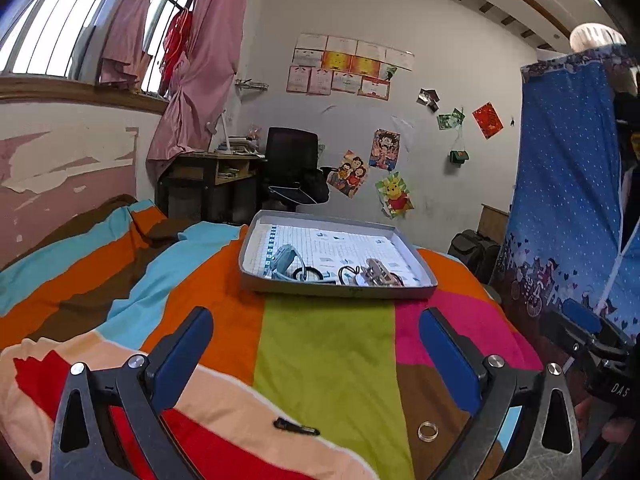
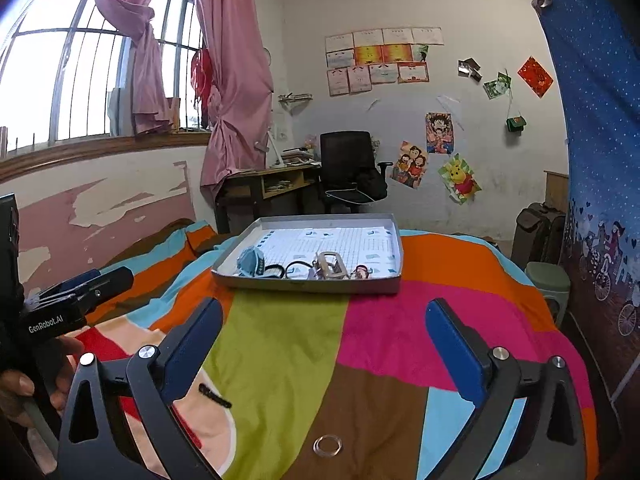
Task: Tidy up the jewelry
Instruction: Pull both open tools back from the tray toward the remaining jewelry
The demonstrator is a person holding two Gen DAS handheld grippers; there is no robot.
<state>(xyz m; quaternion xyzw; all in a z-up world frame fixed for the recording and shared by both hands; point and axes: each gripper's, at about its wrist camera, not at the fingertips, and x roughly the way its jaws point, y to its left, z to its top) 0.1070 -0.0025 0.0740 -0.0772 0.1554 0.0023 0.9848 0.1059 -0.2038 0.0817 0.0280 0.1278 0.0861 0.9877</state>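
Jewelry lies in two groups, both taken relative to the shallow grey tray (image 1: 256, 276) that sits on the striped bed cover (image 1: 328, 344). Inside the tray, along its near wall, are gathered a pale blue fabric piece (image 1: 282, 262), dark loops that look like hair ties or bangles (image 2: 298, 269), and a metallic clasp-like piece (image 2: 330, 266); their grouping suggests the tray serves as the collection point. Outside it, on the cover well nearer the cameras, remain a clear ring (image 1: 428, 430) on the brown stripe and a small black clip (image 1: 297, 427) on the peach patch. Judged from this layout, these two pieces are not yet sorted.

Left hand-held gripper (image 1: 316, 360): jaws wide apart, nothing between the blue pads, pointing slightly downward toward the tray, with the ring just inside its right finger and the clip near the middle of the gap.

Right hand-held gripper (image 2: 324, 356): likewise spread wide and empty, aimed at the tray at a shallow downward tilt; the ring lies between its fingers, close to the camera. Each device appears at the edge of the other's view, so the two are held side by side, low over the near part of the bed. Fingers (image 2: 18, 386) of the person wrap the left device's handle.
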